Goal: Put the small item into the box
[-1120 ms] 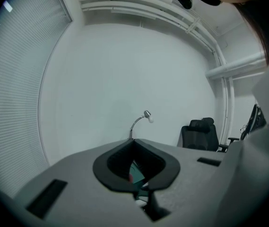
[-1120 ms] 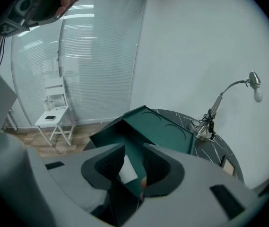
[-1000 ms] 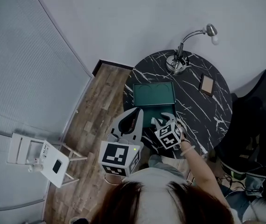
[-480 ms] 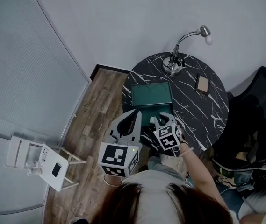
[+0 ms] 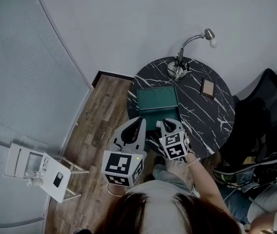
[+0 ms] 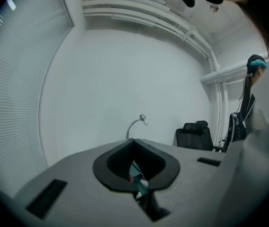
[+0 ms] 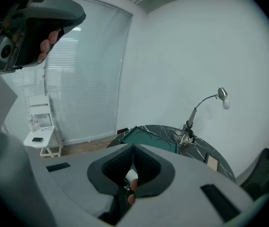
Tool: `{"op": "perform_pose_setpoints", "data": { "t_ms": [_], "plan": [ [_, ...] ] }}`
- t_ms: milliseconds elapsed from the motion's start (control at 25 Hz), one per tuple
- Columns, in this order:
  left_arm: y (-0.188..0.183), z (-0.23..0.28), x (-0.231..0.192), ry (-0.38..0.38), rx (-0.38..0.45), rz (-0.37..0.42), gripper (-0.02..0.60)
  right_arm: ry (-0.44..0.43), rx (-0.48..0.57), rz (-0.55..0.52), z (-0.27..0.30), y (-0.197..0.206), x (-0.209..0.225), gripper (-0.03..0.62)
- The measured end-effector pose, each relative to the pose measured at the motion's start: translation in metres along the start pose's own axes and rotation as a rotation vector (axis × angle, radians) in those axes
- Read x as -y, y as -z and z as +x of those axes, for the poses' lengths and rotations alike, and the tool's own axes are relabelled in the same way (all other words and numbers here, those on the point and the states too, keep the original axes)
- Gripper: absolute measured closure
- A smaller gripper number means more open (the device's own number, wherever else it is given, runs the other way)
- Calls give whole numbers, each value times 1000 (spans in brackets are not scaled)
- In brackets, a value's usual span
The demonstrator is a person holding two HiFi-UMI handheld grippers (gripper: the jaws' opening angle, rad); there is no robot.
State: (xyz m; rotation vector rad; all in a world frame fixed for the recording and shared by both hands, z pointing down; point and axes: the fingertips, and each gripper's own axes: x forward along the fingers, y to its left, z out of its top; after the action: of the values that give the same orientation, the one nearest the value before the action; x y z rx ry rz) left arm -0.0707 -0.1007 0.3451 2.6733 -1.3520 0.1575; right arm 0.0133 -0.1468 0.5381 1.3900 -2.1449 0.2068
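Observation:
An open dark green box [image 5: 157, 101] lies on the round black marble table [image 5: 211, 126], also seen in the right gripper view [image 7: 148, 137]. My right gripper [image 5: 168, 124] hovers at the box's near edge, jaws shut tip to tip [image 7: 133, 148]. A small white thing [image 7: 131, 175] shows in the hollow behind the tips; I cannot tell if it is pinched. My left gripper [image 5: 139, 122] hangs at the table's left rim beside the box, its jaws shut too [image 6: 134, 141].
A silver desk lamp [image 5: 179, 67] stands at the table's far side, and a small flat tan item [image 5: 207, 87] lies to the right. A black office chair [image 5: 260, 111] is right of the table. A white folding chair [image 5: 31, 169] stands on the wood floor at the left.
The right gripper's jaws have drawn together and it has edged toward the box. The left gripper stays where it was. The head view has shifted a little.

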Motion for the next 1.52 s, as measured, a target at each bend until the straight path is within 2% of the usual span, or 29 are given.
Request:
{"op": "perform_pose_setpoints", "data": {
  "t_ms": [800,1520],
  "plan": [
    [0,-61,-7,8,43,-1,574,86,165,87,-70,-44,-34,568],
    [3,-73,0,4,56,-5,574,114,288,131,-121,-71,-43,568]
  ]
}}
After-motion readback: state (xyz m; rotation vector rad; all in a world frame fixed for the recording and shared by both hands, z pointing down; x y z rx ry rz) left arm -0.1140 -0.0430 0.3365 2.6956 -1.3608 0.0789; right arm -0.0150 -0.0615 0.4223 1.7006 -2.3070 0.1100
